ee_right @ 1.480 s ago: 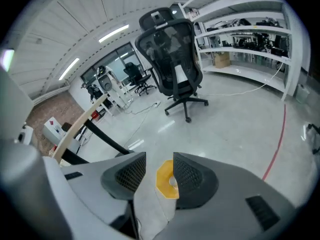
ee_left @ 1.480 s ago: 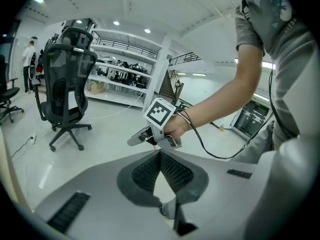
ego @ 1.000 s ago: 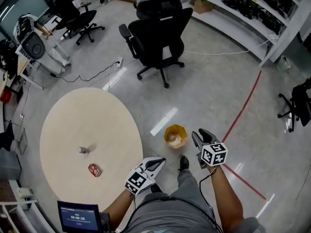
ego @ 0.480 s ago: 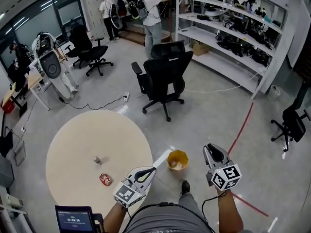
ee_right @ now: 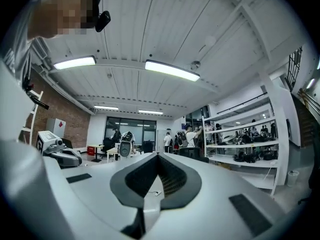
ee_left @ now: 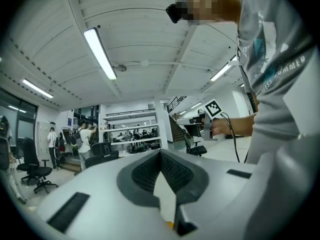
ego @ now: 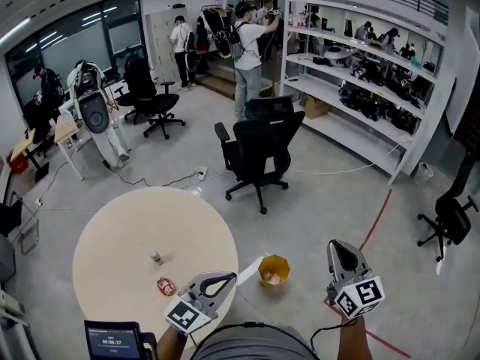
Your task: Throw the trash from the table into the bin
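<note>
Red trash (ego: 166, 286) on table (ego: 112, 223), yellow bin (ego: 274, 270) nearby, L gripper (ego: 229, 277) & R gripper (ego: 337, 244) jaws clenched, empty

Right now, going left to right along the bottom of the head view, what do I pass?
Screen → small grey scrap on the table → left gripper → yellow bin → right gripper. The red scrap is left out: it overlaps the grey one.

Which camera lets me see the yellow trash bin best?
The head view. It looks down on the yellow bin, open top and all, on the floor beside the round table. Both gripper views look level across the room, over their own jaws, and show no clear bin.
</note>
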